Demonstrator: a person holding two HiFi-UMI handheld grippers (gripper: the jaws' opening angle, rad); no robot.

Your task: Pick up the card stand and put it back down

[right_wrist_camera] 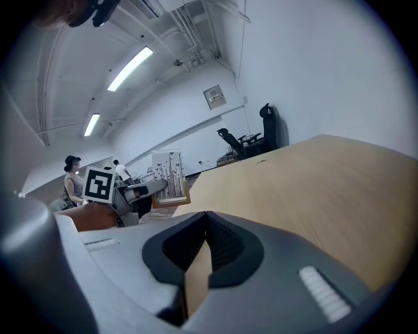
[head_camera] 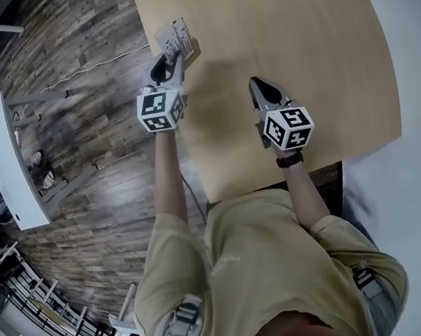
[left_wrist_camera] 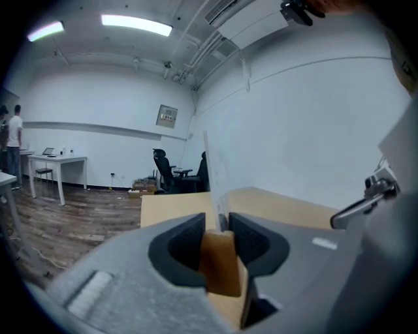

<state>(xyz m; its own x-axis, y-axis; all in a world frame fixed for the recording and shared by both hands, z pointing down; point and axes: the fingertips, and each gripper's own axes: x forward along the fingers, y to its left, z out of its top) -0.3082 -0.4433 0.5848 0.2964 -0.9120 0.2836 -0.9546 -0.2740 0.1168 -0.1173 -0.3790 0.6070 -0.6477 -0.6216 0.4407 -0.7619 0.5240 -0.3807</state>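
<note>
The card stand (head_camera: pixel 176 39), a wooden base holding an upright printed card, is at the far left corner of the light wooden table (head_camera: pixel 295 41). My left gripper (head_camera: pixel 177 59) is shut on its wooden base (left_wrist_camera: pixel 219 261), and the clear card (left_wrist_camera: pixel 213 182) rises edge-on between the jaws. I cannot tell whether the base rests on the table or hangs just above it. In the right gripper view the card stand (right_wrist_camera: pixel 167 177) shows to the left with the left gripper (right_wrist_camera: pixel 134 190) on it. My right gripper (head_camera: pixel 257 84) hovers over the table's middle, shut (right_wrist_camera: pixel 208 218) with nothing in it.
The table's left edge (head_camera: pixel 182 129) runs right beside the stand, with wood-plank floor below. A white desk (head_camera: pixel 11 165) and a cable (head_camera: pixel 93 64) are on the floor side. Office chairs (left_wrist_camera: pixel 166 173) stand beyond the table, and people are at distant desks.
</note>
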